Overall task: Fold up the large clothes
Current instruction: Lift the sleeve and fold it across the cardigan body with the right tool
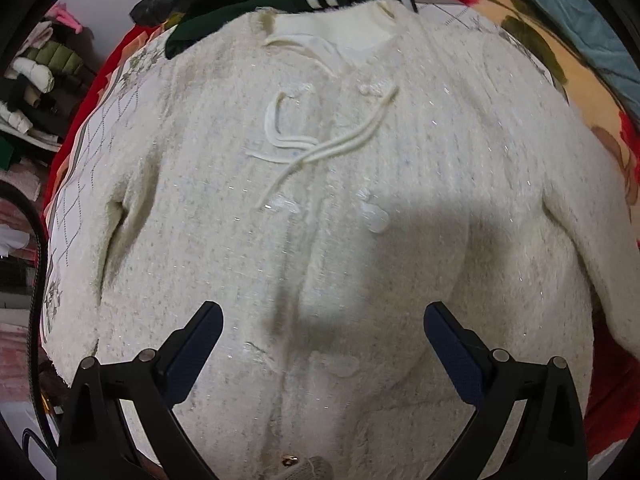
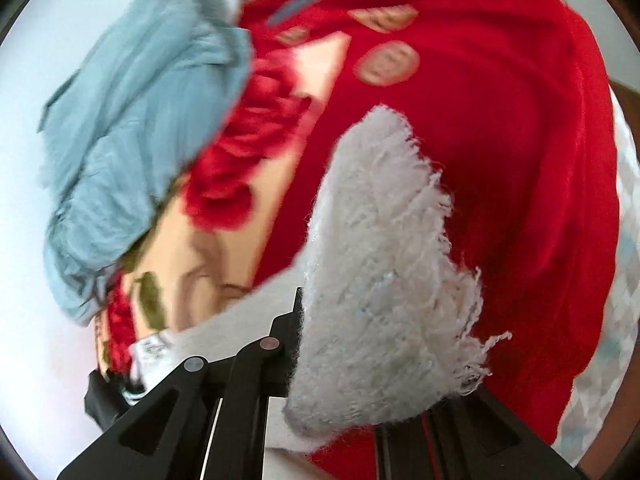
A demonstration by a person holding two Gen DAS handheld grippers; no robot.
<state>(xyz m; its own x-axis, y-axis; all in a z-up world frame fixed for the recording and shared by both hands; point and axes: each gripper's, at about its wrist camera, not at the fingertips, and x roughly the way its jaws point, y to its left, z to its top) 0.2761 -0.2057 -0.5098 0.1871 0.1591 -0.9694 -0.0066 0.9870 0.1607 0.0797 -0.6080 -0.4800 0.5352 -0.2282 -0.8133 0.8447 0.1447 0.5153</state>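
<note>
A fluffy cream cardigan (image 1: 320,200) lies spread flat, front up, with its neck at the far side and white cords (image 1: 304,140) on the chest. My left gripper (image 1: 323,320) hovers open above its lower part, holding nothing. My right gripper (image 2: 360,320) is shut on a fluffy cream sleeve end (image 2: 380,260), whose frayed cuff sticks up between the jaws; the right finger is hidden by it. The right wrist view is blurred.
A red floral blanket (image 2: 500,140) covers the surface. A light blue garment (image 2: 140,140) lies crumpled on it. A dark green garment with white stripes (image 1: 280,0) lies beyond the cardigan's collar. Piled clothes (image 1: 36,72) sit at far left.
</note>
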